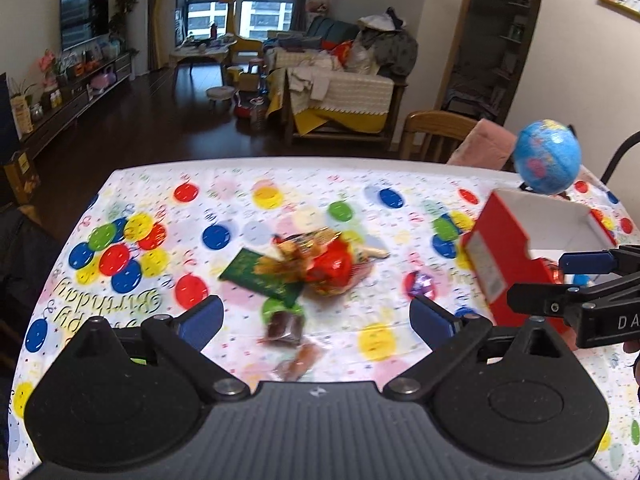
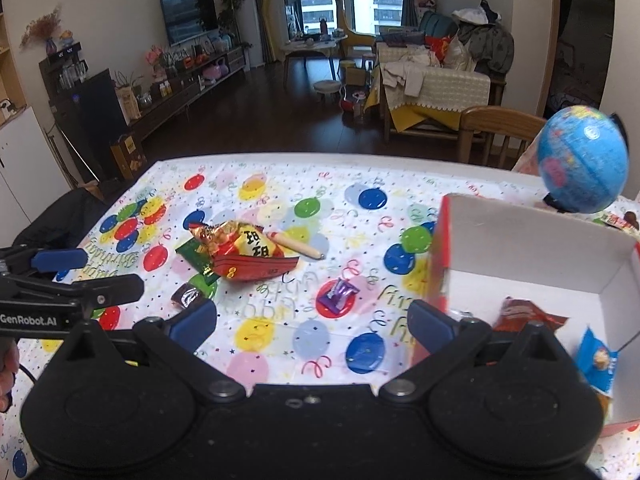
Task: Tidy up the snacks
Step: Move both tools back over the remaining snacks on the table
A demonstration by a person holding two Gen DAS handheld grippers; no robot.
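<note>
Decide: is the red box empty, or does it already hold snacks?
Not empty: the red box is open-topped, with a brown packet and blue packet inside.

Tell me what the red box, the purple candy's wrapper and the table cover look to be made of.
Red box: likely cardboard, with matte white inner walls, folded corners and a glossy red outside. Purple candy's wrapper: probably metallised foil or plastic film, crinkled with bright glints. Table cover: seemingly thin printed plastic sheet, smooth with a faint sheen.

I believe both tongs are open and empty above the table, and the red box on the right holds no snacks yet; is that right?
Not quite: the red box already holds snacks, a reddish-brown packet and a blue one, as the right wrist view shows. The left tongs and right tongs are indeed open and empty above the table.
</note>
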